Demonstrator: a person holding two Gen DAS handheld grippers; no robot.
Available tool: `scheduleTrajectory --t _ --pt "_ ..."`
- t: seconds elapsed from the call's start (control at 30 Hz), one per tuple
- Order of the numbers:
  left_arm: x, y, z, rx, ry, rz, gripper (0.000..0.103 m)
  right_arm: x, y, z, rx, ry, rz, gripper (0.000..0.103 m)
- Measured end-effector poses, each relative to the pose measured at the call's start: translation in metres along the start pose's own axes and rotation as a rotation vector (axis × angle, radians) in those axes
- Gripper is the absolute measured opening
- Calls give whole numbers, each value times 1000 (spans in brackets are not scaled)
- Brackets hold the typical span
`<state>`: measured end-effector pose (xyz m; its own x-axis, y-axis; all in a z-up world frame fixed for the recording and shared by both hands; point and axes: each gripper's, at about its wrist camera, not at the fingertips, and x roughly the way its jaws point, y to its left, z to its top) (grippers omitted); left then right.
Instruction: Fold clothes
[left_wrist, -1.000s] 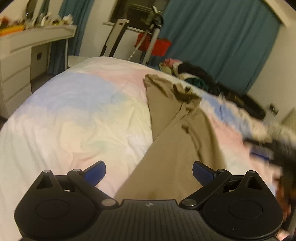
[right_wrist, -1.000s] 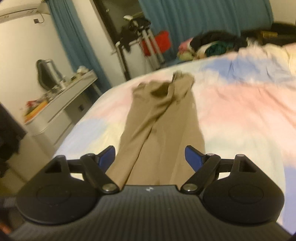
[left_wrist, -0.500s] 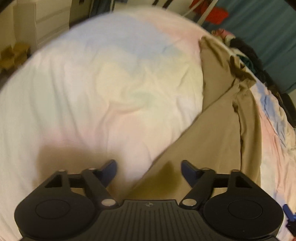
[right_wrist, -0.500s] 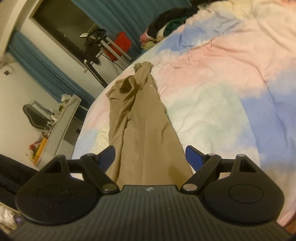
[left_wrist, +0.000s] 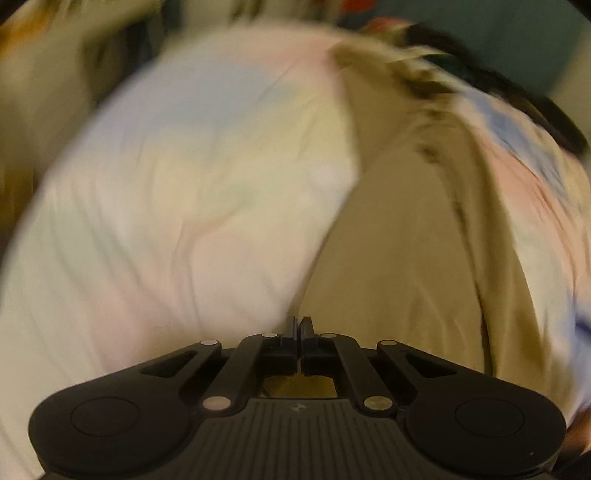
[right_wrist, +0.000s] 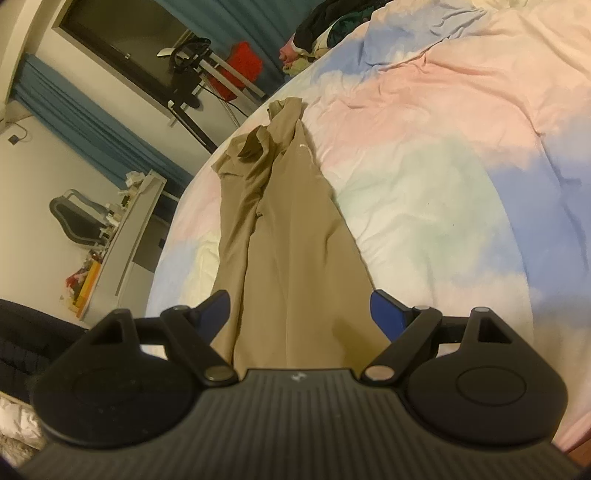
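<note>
Tan trousers (right_wrist: 288, 236) lie lengthwise on the bed (right_wrist: 424, 192), near end at its near edge. Left gripper (left_wrist: 298, 325): fingers pressed together at the cloth's edge; we cannot tell whether they pinch it. Right gripper (right_wrist: 301, 310): fingers spread over the near end. We judge the fabric soft, light; take hem corners.

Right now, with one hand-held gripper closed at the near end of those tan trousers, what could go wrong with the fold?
1. The left hand-held gripper is shut at the hem edge of the long tan trousers; the blur hides how much cloth it caught, so it may slip.
2. The right hand-held gripper is open, so lifting one-sided could twist the legs.
3. The crumpled waistband may fold in creased.
</note>
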<state>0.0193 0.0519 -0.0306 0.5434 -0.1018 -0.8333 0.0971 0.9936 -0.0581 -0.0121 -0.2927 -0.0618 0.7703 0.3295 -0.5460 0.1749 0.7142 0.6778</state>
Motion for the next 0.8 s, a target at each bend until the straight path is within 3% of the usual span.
scheduleTrajectory --t 0.1,0.23,0.37,0.5,0.6,0.73,0.8 --pt "-35 -38 -14 123 -96 -60 1 0 0 1 -5 -3 -3 85" --pt "-58 -90 -31 253 -147 -155 1 0 1 2 -14 -6 -10 85" --pt "-41 -127 -40 283 -109 -223 1 2 -1 2 -9 5 -25 85" --pt "2 -138 -43 253 2 -263 4 8 -10 1 20 40 -29 85" --pt "14 -124 -40 181 57 -301 22 12 -17 0 43 66 -33 85" --pt "13 -89 -35 66 61 -312 73 18 -24 -2 74 100 -25 84" --pt "10 -66 -32 -3 47 -295 79 21 -30 -3 104 110 -28 84"
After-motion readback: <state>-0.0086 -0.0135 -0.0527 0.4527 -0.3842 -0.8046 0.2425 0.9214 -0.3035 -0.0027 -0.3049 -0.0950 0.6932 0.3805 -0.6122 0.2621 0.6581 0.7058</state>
